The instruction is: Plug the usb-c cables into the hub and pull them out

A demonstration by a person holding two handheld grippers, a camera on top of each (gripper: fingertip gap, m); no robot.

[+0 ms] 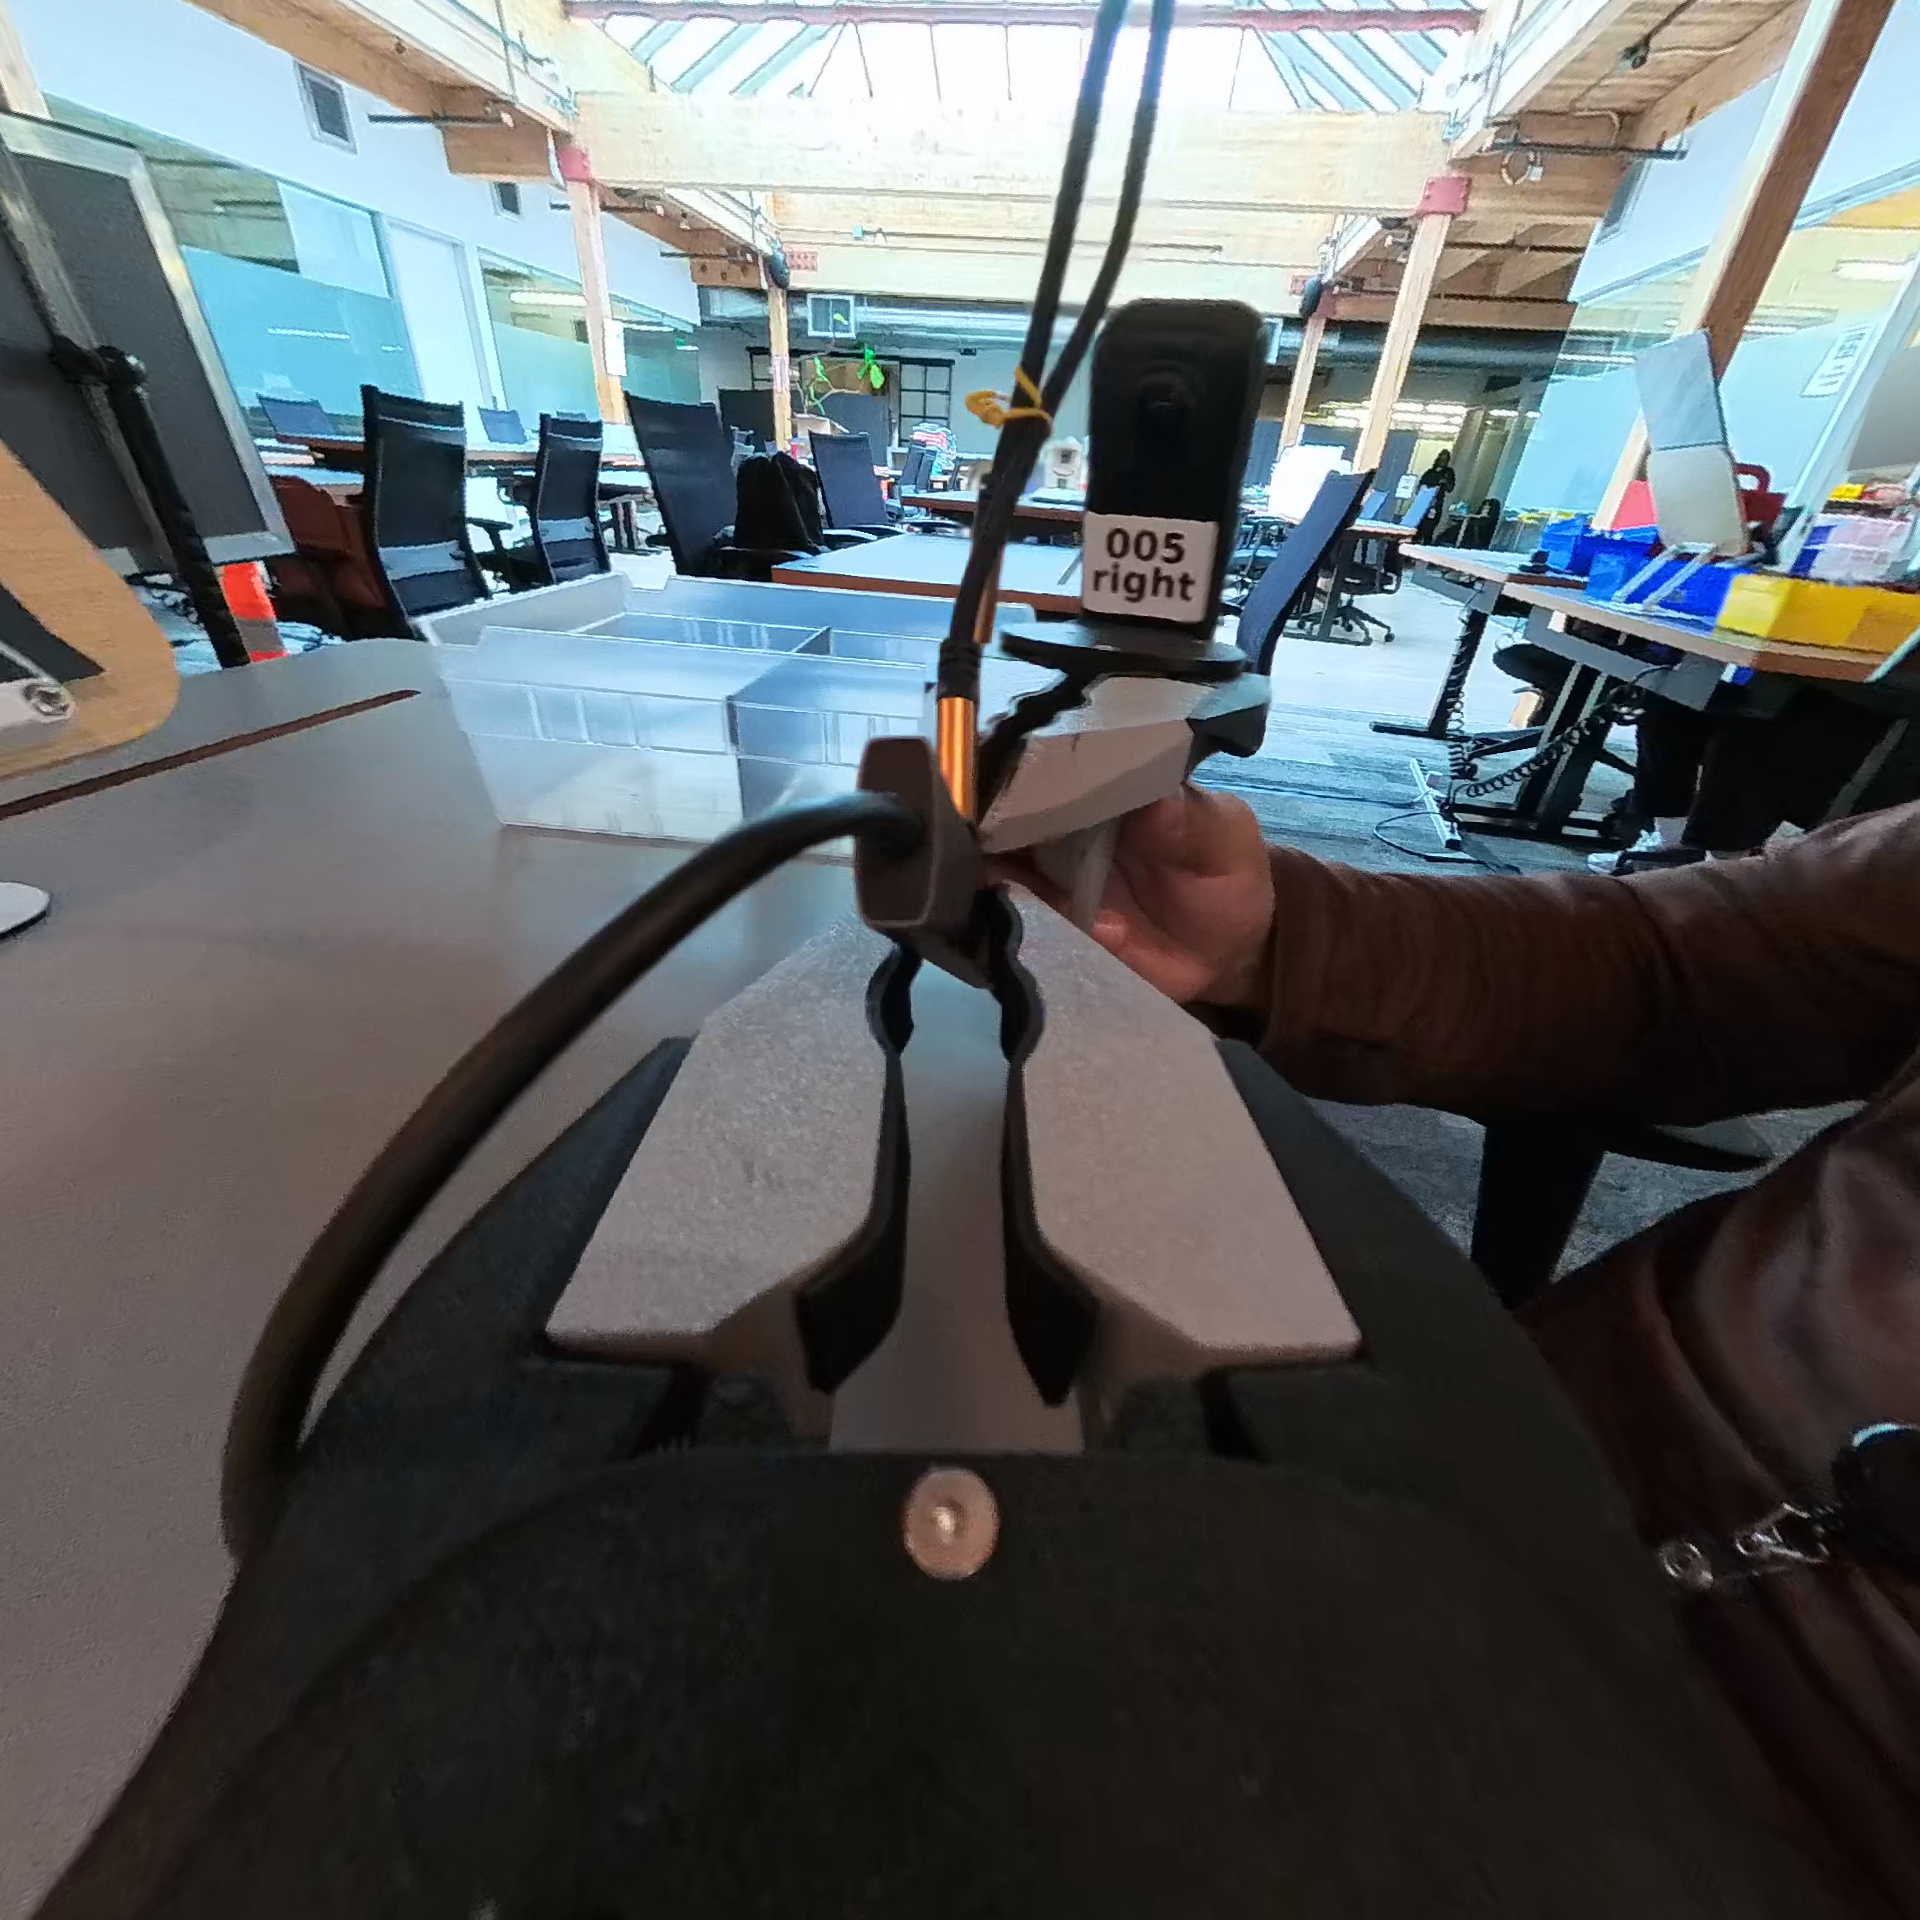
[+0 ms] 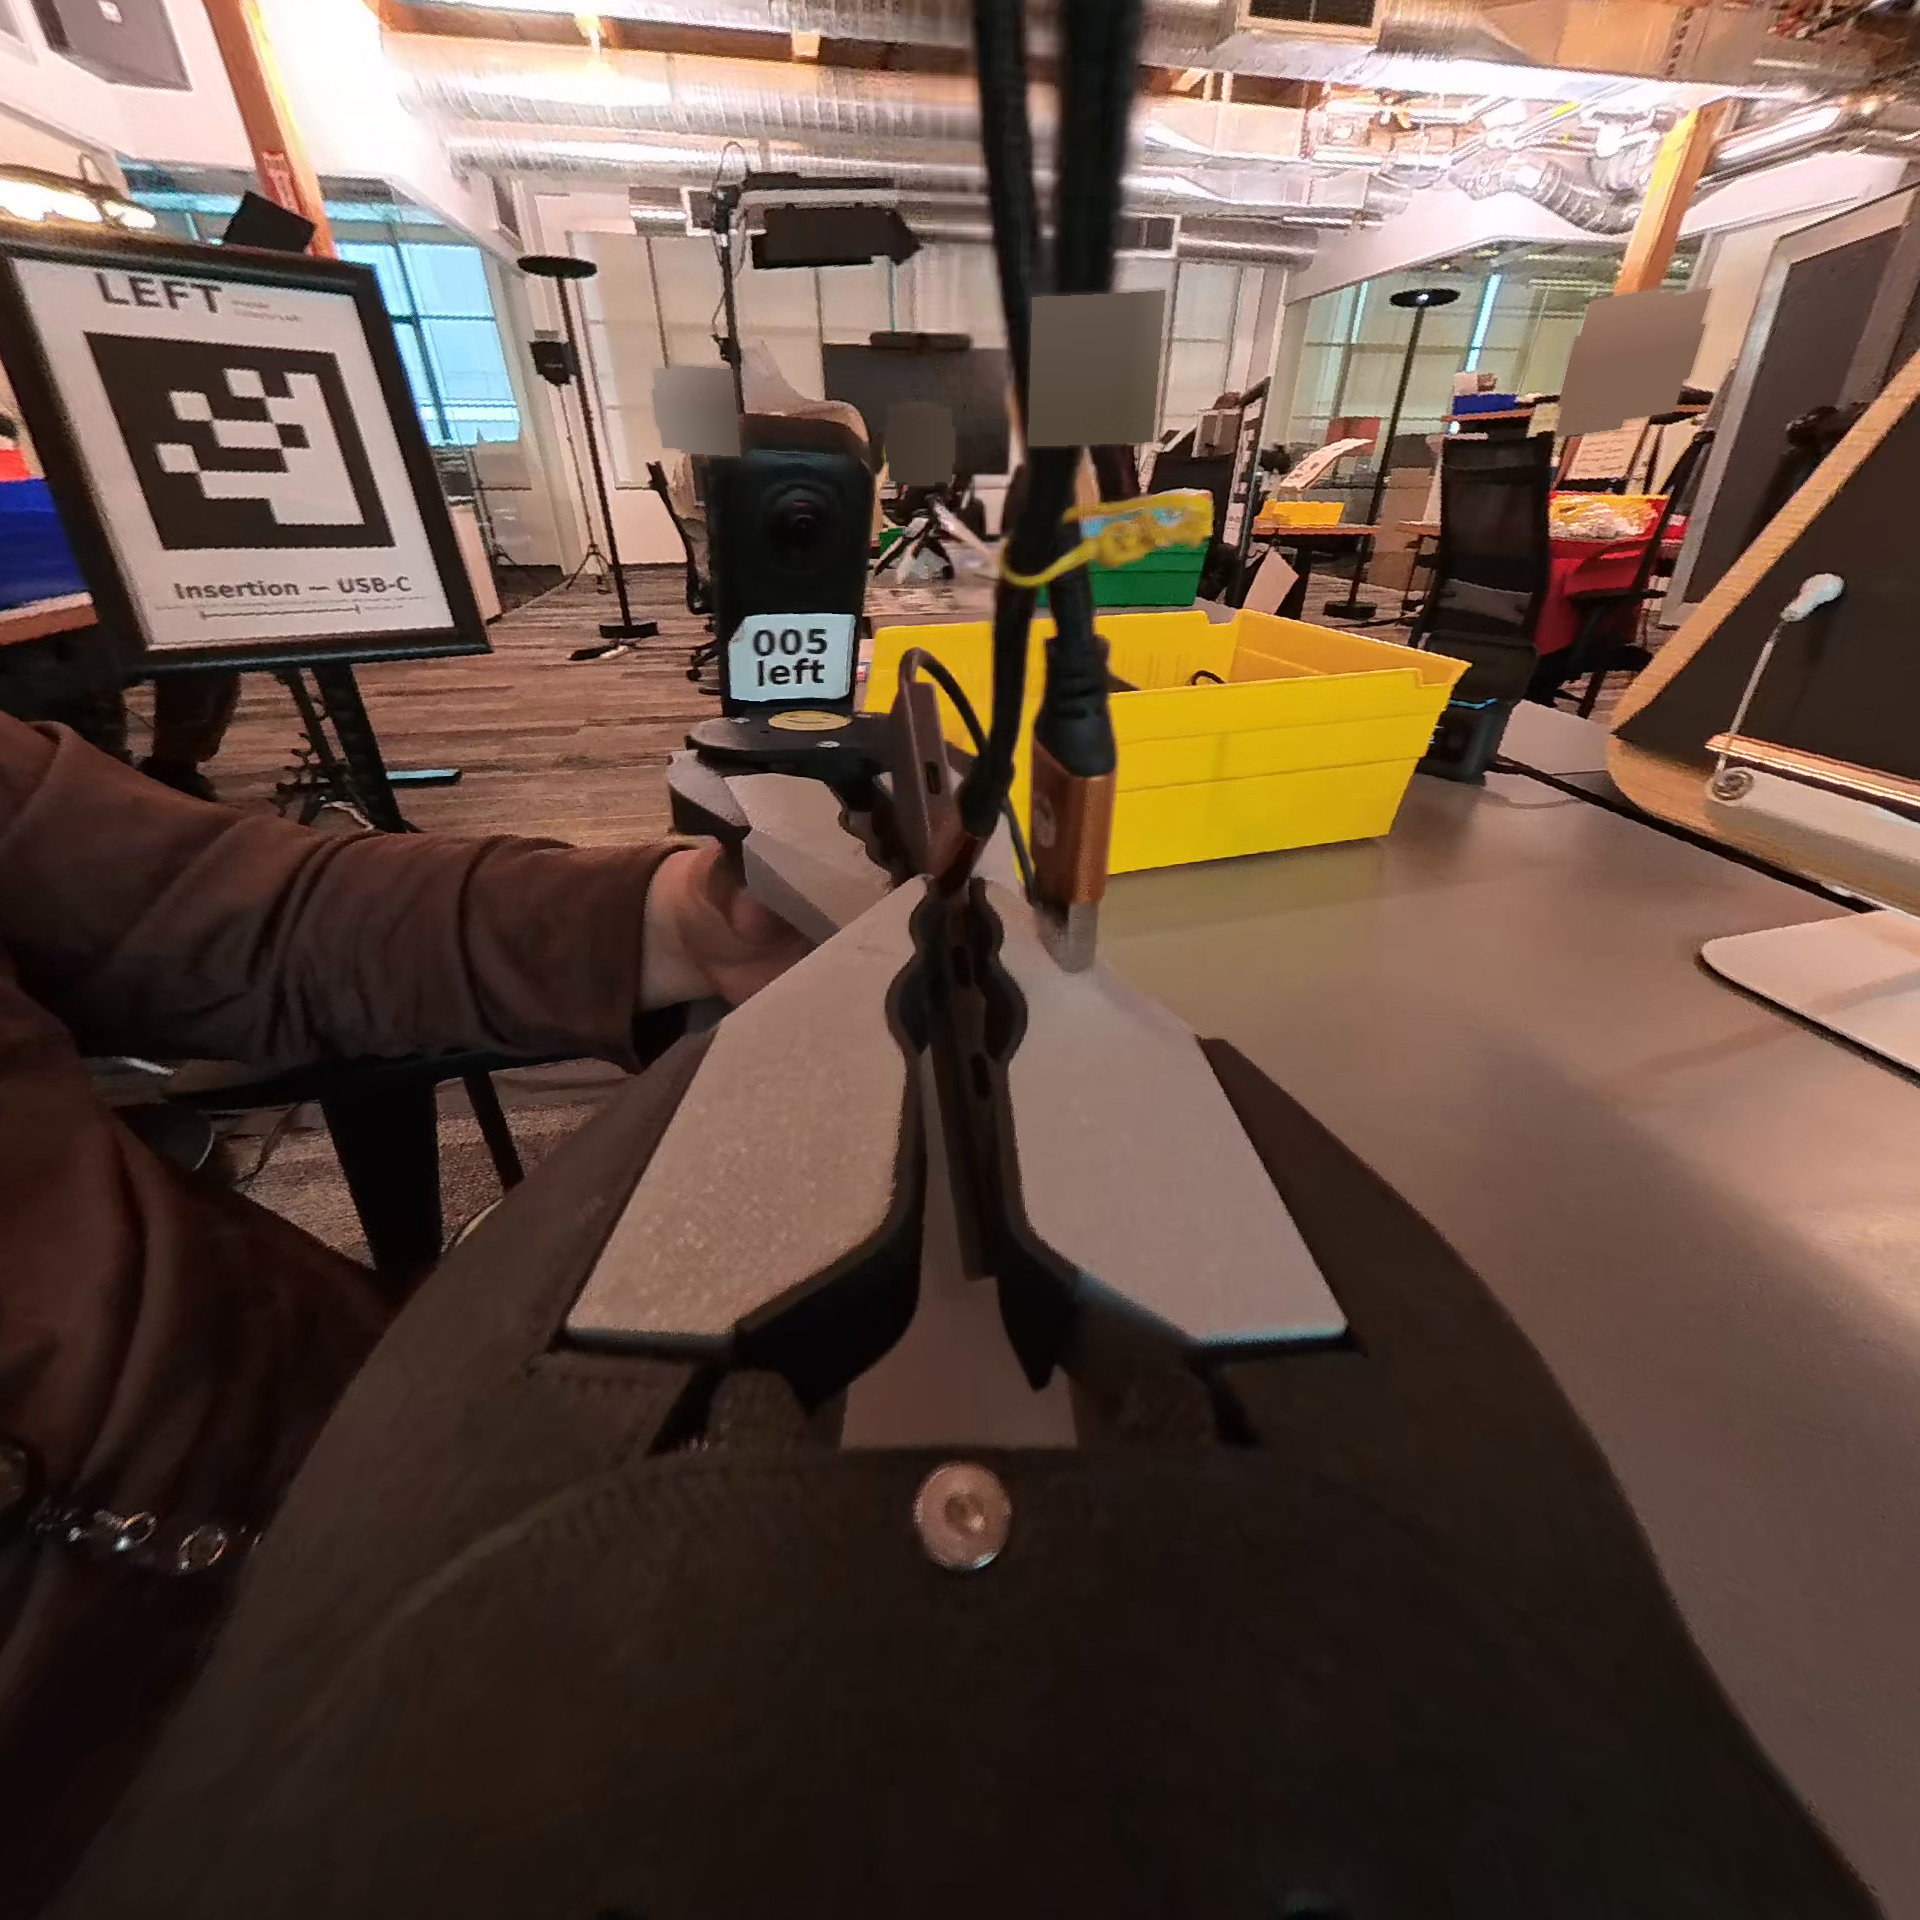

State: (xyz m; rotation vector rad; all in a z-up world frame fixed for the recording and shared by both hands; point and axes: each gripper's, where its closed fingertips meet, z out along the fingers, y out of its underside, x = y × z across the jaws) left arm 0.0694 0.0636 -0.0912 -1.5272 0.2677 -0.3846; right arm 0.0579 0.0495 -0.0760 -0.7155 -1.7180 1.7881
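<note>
My left gripper (image 1: 951, 987) is shut on the lower end of a grey usb hub (image 1: 904, 842) and holds it above the table. The hub's thick black lead (image 1: 520, 1039) loops off to the left. Facing it, my right gripper (image 1: 992, 831) is shut on a copper-sleeved usb-c plug (image 1: 958, 743) that stands upright against the hub's top edge. I cannot tell whether the plug is seated. In the right wrist view my right gripper (image 2: 961, 935) meets the hub (image 2: 922, 769) and the left gripper (image 2: 894, 826). A second copper plug (image 2: 1070, 821) hangs free beside them.
The grey table (image 1: 208, 1039) carries a clear plastic divided bin (image 1: 623, 686) behind the hub, a yellow bin (image 2: 1247, 748) and a monitor foot (image 2: 1829, 977) at the right. A framed marker sign (image 2: 239, 447) stands on an easel off the table. A yellow tie (image 1: 1003, 405) binds the cables overhead.
</note>
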